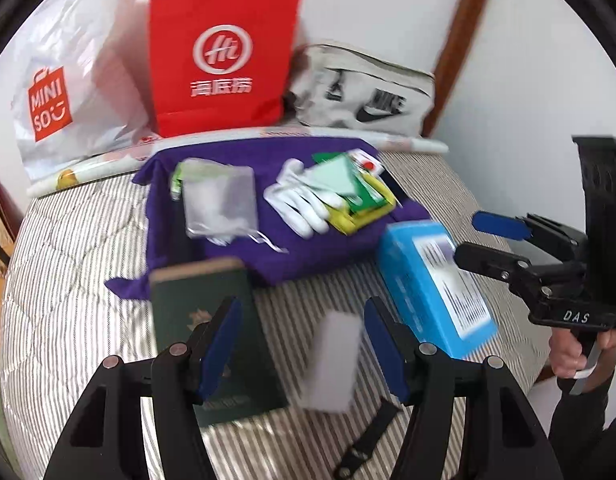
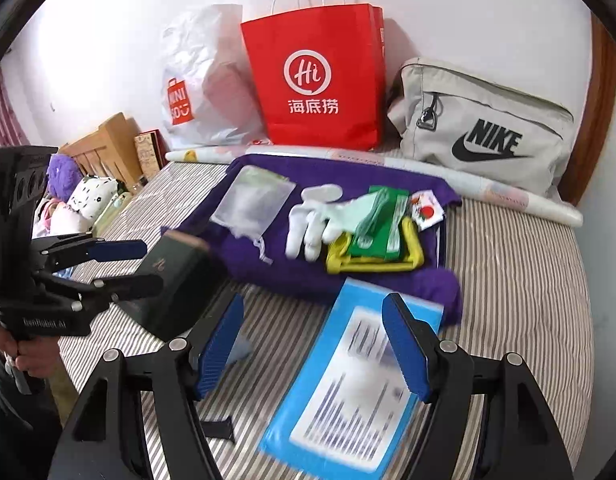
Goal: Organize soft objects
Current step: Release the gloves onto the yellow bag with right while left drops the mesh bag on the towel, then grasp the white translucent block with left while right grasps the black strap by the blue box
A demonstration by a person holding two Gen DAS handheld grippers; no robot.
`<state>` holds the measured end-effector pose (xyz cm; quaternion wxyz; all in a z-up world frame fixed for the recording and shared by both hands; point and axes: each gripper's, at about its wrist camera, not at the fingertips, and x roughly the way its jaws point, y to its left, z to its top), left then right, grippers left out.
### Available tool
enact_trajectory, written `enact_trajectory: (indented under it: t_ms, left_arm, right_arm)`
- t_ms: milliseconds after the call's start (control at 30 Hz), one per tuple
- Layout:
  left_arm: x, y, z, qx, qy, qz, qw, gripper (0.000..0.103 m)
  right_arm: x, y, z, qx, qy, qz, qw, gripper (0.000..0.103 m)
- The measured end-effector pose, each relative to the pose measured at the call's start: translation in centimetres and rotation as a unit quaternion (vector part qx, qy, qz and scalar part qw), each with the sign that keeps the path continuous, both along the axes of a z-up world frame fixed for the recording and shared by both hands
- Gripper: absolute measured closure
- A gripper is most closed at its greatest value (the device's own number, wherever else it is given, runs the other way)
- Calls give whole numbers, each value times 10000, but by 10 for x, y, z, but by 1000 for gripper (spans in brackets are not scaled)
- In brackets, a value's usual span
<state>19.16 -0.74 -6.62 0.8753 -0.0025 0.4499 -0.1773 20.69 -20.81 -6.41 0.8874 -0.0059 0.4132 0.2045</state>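
White gloves (image 1: 303,204) lie on the purple cloth (image 1: 243,248) in the left wrist view, well beyond the left gripper (image 1: 303,352), whose blue-padded fingers (image 1: 221,344) are spread apart and hold nothing. Between these fingers, on the striped bed cover (image 1: 67,248), a blurred white block (image 1: 334,364) shows; whether it touches a pad I cannot tell. A dark green booklet (image 1: 211,320) lies under the left finger, and a blue box (image 1: 432,284) lies to the right of the gripper. The right gripper (image 1: 480,240) comes in from the right edge with its fingers apart, its tips at the far end of the blue box. On the cloth a clear mesh pouch (image 1: 219,200) is left of the gloves and a green and yellow packet (image 1: 364,196) is touching them on the right. In the right wrist view the gloves (image 2: 312,220) are again far ahead on the purple cloth (image 2: 267,264), beyond the right gripper (image 2: 314,344), which is spread wide over the blue box (image 2: 348,392) without pinching it. The left gripper (image 2: 147,268) enters from the left, its fingers apart, beside the green booklet (image 2: 171,280). A red paper bag (image 2: 316,80), a white plastic bag (image 2: 203,80) and a grey Nike bag (image 2: 484,124) stand against the wall behind.
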Motion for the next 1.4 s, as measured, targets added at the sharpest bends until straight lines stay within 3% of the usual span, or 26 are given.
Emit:
enact_trajectory:
  t_ms: [200,300,367,633,733,833,967,1033,1167,1400]
  left_arm:
    - [-28,-16,-11,74,-26,-219,9997,42]
    - [-33,-26,-20,192,-8,-332,9993,47]
    - [-35,-34,-25,332,6,-450,9984,58]
    - [-20,-56,-43,567,231,-690,9957,57]
    - [-16,-65,-48,982,155,-655,9929,56]
    - [-12,-68,-49,1042,184,-716,9918,56]
    - [-8,-72,-52,1440,99,-640,9875,56]
    - [-8,-70,-52,1387,129,-624,9883,56]
    - [-12,-58,-45,801,310,-702,9938,56]
    - [-11,-55,-43,850,232,-656,9939,56]
  right_arm:
    - [-38,-5,-10,109,29,0,9999,34]
    - [-55,-8,-18,157,43,-29,9999,35]
    - [-66,-10,-23,164,51,-69,9998,36]
    - [-103,-21,-33,308,102,-78,9994,39]
    - [-107,-25,-37,381,178,-124,9990,39]
    - [-110,-28,-40,495,251,-153,9983,39]
    - [-111,-27,-39,494,249,-105,9984,39]
    - [-112,-26,-38,492,237,-64,9985,39]
    - [-113,-24,-39,476,239,-32,9986,39]
    - [-110,-27,-47,464,343,-66,9983,39]
